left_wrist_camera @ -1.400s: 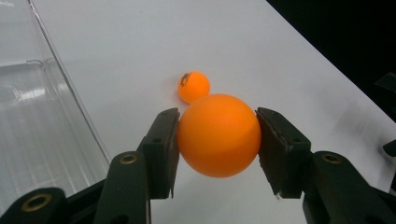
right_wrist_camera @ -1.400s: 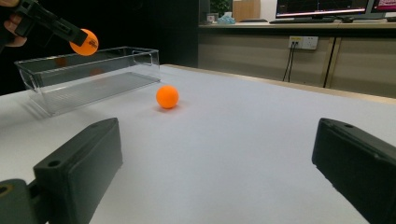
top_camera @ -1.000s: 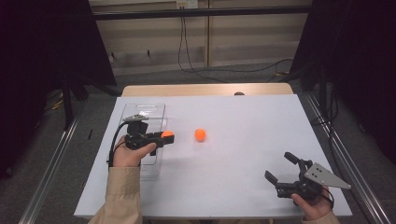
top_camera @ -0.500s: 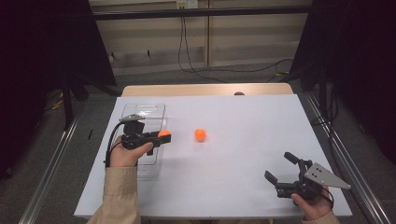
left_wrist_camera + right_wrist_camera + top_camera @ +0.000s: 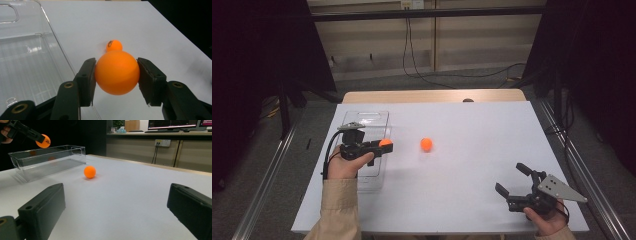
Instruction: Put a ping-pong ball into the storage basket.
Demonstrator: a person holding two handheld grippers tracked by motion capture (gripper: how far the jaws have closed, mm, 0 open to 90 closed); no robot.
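Looking down from the high view, the left gripper (image 5: 382,145) clamps an orange ball (image 5: 385,143) above the right long edge of the clear bin (image 5: 364,118) near the table's (image 5: 472,150) left edge; a second ball (image 5: 426,144) rests mid-table. The right gripper (image 5: 513,181) idles, jaws wide and empty, near the front right corner. In the left gripper view, both jaws press the held ball, the bin just beside. In the right gripper view, the bin looks empty. Judging by this, one drop is imminent, with one ball left.
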